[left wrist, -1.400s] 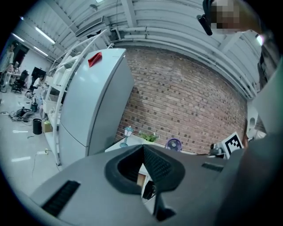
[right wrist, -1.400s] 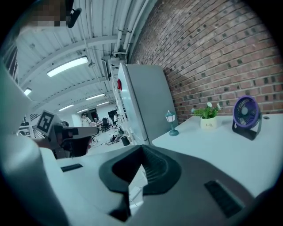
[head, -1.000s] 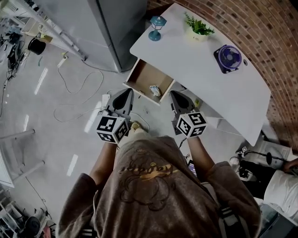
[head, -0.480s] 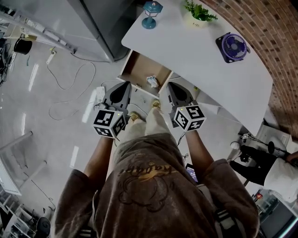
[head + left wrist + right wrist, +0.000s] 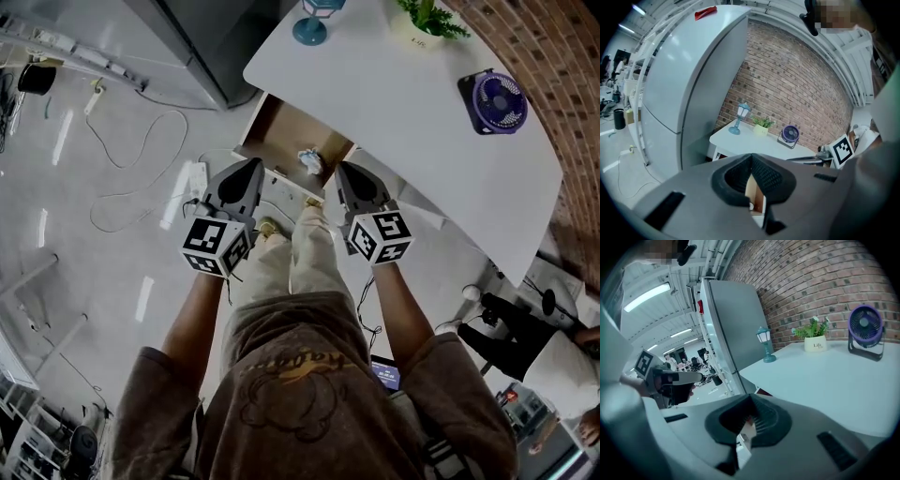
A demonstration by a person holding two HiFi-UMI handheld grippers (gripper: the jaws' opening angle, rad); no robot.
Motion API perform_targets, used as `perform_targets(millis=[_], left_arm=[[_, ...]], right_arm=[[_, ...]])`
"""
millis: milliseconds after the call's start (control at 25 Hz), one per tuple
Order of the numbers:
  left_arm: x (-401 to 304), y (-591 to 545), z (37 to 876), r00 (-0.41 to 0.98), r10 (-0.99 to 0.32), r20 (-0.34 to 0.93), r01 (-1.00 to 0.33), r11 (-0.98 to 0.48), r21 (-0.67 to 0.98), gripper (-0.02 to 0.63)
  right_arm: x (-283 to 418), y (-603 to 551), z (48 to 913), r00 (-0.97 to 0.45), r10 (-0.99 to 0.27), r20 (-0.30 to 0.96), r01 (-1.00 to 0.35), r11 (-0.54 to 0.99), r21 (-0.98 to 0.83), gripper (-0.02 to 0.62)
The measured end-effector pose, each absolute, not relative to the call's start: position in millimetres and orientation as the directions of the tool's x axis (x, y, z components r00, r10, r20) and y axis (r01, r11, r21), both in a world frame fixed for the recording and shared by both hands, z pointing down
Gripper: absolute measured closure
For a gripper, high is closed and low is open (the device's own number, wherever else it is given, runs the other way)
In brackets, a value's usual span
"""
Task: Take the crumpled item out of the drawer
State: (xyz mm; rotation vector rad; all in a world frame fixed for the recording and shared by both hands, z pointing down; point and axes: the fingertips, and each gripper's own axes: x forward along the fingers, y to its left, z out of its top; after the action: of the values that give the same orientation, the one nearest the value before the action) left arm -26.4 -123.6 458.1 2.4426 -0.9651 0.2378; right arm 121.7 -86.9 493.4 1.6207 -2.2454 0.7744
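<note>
White desk (image 5: pixel 403 103), drawer (image 5: pixel 281 131) open; left gripper (image 5: pixel 253 167) and right gripper (image 5: pixel 343 172), both clenched empty, hang lower than a second ago, closing on the crumpled item (image 5: pixel 309 161); grab still ahead

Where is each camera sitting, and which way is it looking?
Head view: on the person's head, looking steeply down at the drawer and crumpled item; torso, arms, left gripper and right gripper show.
Left gripper view: rides the left gripper, looking along its shut jaws toward the fridge and table; the right gripper shows at right.
Right gripper view: rides the right gripper, looking along its shut jaws across the table; the left gripper shows at left.
Both gripper views share the lamp, plant and fan.
</note>
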Motion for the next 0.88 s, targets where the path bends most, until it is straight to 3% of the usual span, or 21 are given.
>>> perform_targets(millis=[800,880], left_arm=[[-6.5,-131.9,549.8,0.760,-0.545,0.355,-0.650,-0.635,0.417,0.598],[-5.2,-130.8,551.0,0.762,-0.542,0.354,-0.647,-0.637,0.419,0.598]], right_arm=[[114.6,-99.4,591.7,-0.409,-0.721,0.560,-0.912,0.308,-0.270,0.597],[113.5,-101.0,593.6,-0.412,-0.716,0.563,-0.911,0.317,-0.263,0.566]])
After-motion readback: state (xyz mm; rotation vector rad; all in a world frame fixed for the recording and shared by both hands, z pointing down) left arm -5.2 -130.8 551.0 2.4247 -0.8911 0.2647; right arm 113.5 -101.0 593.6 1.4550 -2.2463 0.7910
